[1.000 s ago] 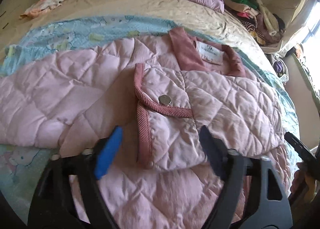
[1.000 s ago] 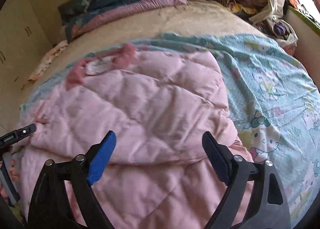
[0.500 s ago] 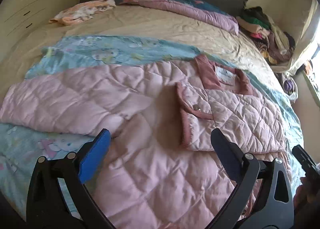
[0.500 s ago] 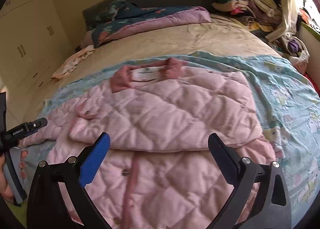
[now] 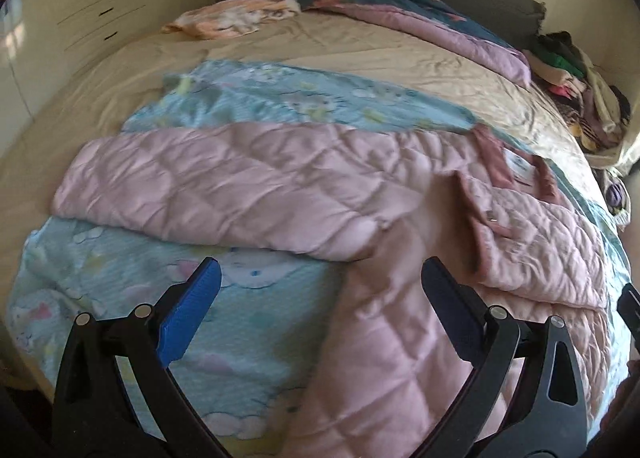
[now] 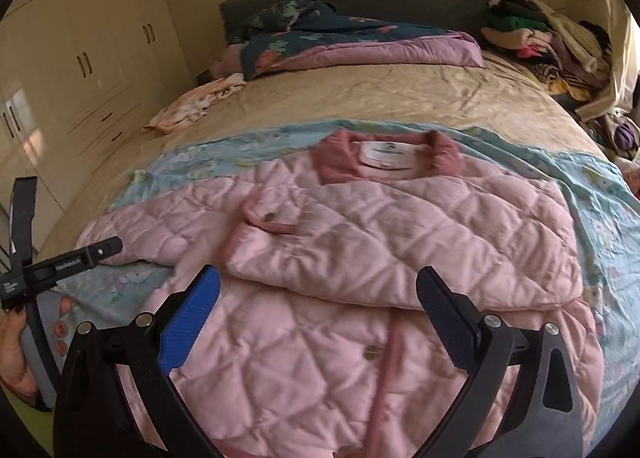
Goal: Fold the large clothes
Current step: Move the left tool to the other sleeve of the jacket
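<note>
**Both claws spread and empty above a half-folded pink jacket**

The left claw (image 5: 320, 314) tilts steeply down toward the bed, its blue-padded fingers (image 5: 188, 314) spread wide with nothing between them. Its jaws have just been opening. A person's hand (image 6: 20, 346) grips its handle, fingertips curled round the grey grip.

The right claw (image 6: 318, 322) also slants downward, jaws just as wide and pinching nothing. It hangs above the cloth without touching it.

Below and ahead of both claws lies the pale pink quilted jacket with darker pink corduroy trim (image 6: 400, 250). It rests flat on a light blue cartoon-print sheet (image 5: 256, 322) spread over a beige bedspread (image 6: 360, 94). The jacket's long axis runs away from the right claw, hem nearest it and collar (image 6: 332, 162) pointing toward the headboard. One sleeve (image 5: 224, 186) stretches straight out to the left of the left claw, across the sheet. The other side is folded in over the chest, so its edge crosses just ahead of the right claw's fingertips. A white label (image 6: 386, 156) shows inside the collar.

Far beyond the claws, a dark floral quilt with a mauve underside (image 6: 344, 42) lies bunched at the headboard.
</note>
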A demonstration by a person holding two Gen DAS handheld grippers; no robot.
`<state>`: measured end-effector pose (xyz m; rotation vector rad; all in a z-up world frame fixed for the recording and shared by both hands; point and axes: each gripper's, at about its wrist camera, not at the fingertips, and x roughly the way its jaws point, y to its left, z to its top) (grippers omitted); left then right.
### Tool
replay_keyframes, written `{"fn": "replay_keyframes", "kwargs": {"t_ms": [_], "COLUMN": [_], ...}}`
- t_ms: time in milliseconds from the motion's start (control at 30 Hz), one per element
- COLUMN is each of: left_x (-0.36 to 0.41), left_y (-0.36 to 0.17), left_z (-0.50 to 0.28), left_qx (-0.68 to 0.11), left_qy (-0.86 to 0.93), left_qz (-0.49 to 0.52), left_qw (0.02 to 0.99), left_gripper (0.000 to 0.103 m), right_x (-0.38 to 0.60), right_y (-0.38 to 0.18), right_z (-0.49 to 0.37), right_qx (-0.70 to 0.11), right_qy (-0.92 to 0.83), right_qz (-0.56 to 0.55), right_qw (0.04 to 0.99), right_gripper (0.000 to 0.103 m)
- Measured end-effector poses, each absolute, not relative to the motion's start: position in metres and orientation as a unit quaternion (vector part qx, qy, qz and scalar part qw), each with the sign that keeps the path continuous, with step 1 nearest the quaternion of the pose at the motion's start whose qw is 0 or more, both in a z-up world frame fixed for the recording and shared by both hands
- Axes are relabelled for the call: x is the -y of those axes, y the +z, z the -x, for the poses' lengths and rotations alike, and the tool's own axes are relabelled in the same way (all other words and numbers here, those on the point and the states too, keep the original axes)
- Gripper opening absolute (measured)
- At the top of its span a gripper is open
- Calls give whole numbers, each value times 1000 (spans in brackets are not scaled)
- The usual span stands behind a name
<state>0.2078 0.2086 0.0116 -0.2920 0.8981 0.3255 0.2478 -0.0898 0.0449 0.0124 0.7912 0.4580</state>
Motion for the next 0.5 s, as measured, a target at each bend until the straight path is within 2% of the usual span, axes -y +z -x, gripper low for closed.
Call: {"fn": "replay_keyframes", "kwargs": {"t_ms": [500], "left_x": [-307], "left_y": [-11], "left_z": [-173], "left_qx": [-418], "left_qy": [212], "left_qz": [212], "left_qw": [857], "left_gripper": [94], "right_x": [-17], "right_y": [41], "right_z": [-238], "right_qx": [-384], "right_qy": [285], "right_qz": [46], "right_qw": [877], "right_gripper": [98]}}
